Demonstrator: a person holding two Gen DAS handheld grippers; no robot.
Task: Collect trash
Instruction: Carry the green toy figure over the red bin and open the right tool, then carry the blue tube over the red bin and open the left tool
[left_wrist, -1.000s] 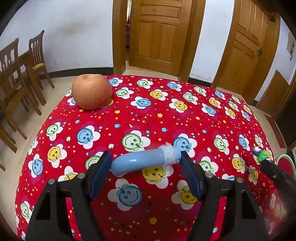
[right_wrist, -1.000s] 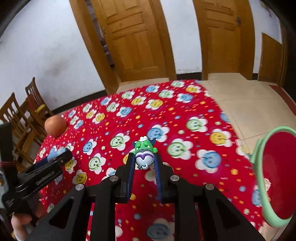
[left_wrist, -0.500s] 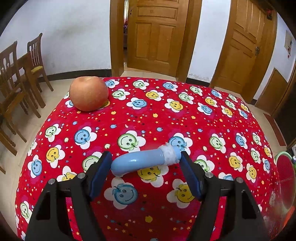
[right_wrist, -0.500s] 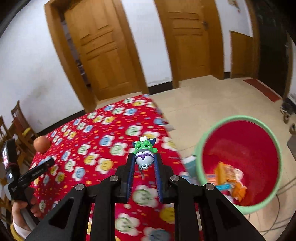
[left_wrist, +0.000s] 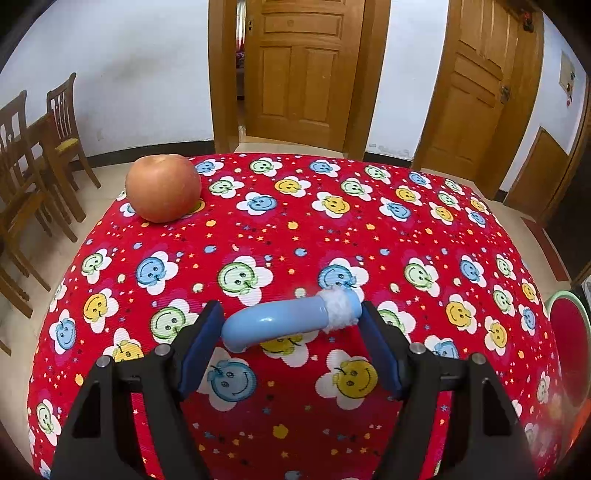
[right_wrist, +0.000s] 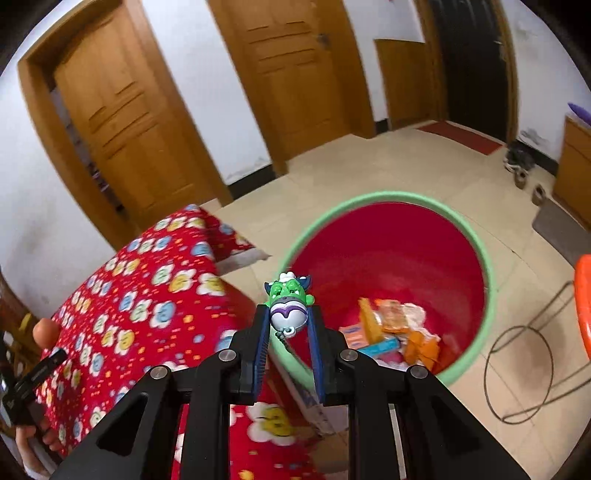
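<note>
My right gripper (right_wrist: 288, 325) is shut on a small green and white toy figure (right_wrist: 289, 306) and holds it in the air by the near rim of a red bin with a green rim (right_wrist: 487, 280). The bin holds several orange and blue wrappers (right_wrist: 395, 328). My left gripper (left_wrist: 291, 325) is shut on a curved light-blue tube (left_wrist: 280, 323) with a white fuzzy band, held across its pads just above the red smiley tablecloth (left_wrist: 295, 229). An apple (left_wrist: 162, 188) sits at the table's far left.
The bin stands on the tiled floor (right_wrist: 369, 173) off the table's right edge and shows at the right in the left wrist view (left_wrist: 569, 321). Wooden chairs (left_wrist: 33, 147) stand left of the table. A wire stand (right_wrist: 524, 365) and an orange object (right_wrist: 583, 295) are right of the bin.
My right gripper has swung right with the toy, from over the table to the bin's near rim. My left gripper still holds the tube, raised slightly.
</note>
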